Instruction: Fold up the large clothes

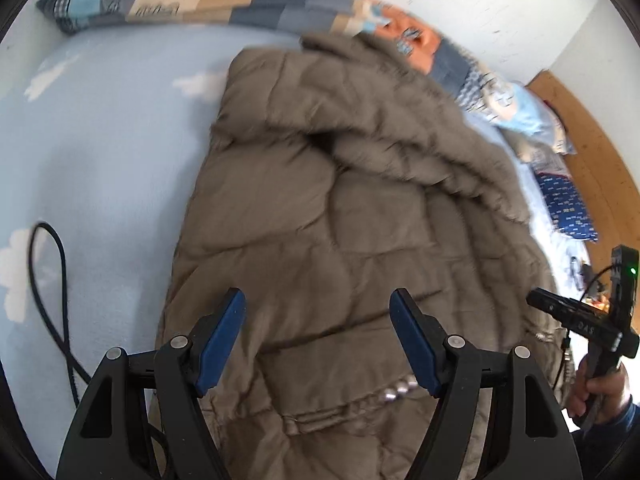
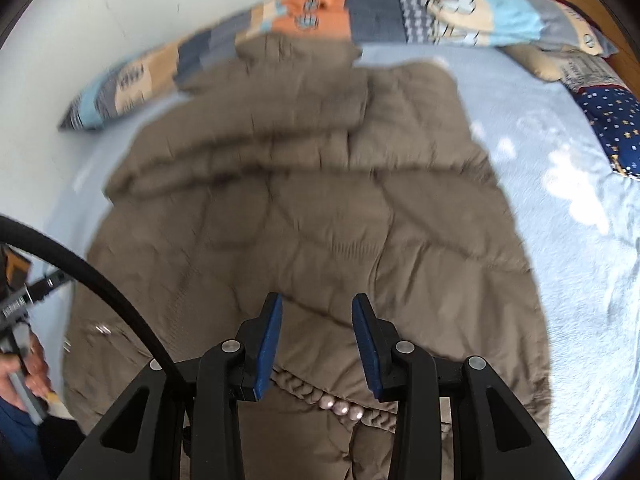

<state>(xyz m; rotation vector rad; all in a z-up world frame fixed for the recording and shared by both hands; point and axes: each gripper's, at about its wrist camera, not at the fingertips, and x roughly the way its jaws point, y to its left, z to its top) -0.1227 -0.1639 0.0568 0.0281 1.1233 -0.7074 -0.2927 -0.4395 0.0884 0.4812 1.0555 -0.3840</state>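
Both claws are hanging over the coat with nothing between their blue pads: the left claw (image 1: 318,344) is spread wide, the right claw (image 2: 317,346) is parted more narrowly. Under everything, the bed sheet (image 1: 100,152), pale blue with white clouds, is covering the bed. On it the brown quilted coat (image 1: 340,220) is lying flat, its long axis running from the claws toward the far wall, with a bulky fold lying across its far end. Behind it a long patchwork pillow (image 2: 320,16) is stretching along the wall, and a dark blue starred cushion (image 2: 612,128) is sitting at the right. A black cable (image 1: 52,300) is looping on the sheet to the left. Silver snaps (image 2: 340,408) are showing on the near hem. Lettering on the right tool's body is too blurred to read.
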